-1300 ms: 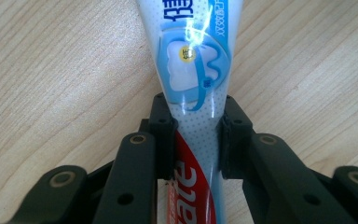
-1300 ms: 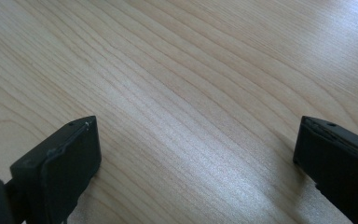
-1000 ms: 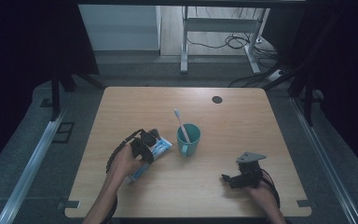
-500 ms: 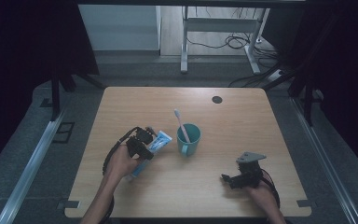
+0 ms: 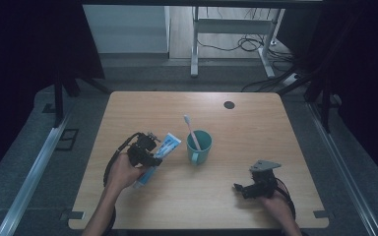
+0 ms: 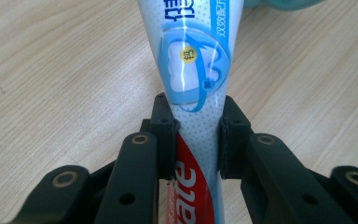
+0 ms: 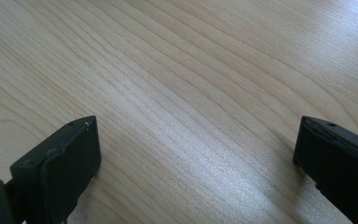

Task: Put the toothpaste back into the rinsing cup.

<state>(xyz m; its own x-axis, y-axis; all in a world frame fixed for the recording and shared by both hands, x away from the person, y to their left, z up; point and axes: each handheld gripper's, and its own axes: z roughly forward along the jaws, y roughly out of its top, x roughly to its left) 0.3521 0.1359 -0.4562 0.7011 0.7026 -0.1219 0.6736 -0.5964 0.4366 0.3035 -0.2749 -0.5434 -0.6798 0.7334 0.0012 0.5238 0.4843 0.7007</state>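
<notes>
One toothpaste tube [image 6: 193, 84], white and pale blue with a tooth emblem and a red band of lettering, is clamped between the pads of the left gripper [image 5: 145, 150] near the tabletop's [image 5: 256, 128] left edge, its flat end toward the teal cup [image 5: 199, 146]. One cup stands mid-table with one white toothbrush [image 5: 191, 129] in it. The right gripper [image 7: 196, 154], jaws wide apart with nothing between them, rests near the front right corner.

cup [image 5: 200, 146] with toothbrush [image 5: 192, 132] blocks the middle; table [image 5: 256, 128] edges open.
</notes>
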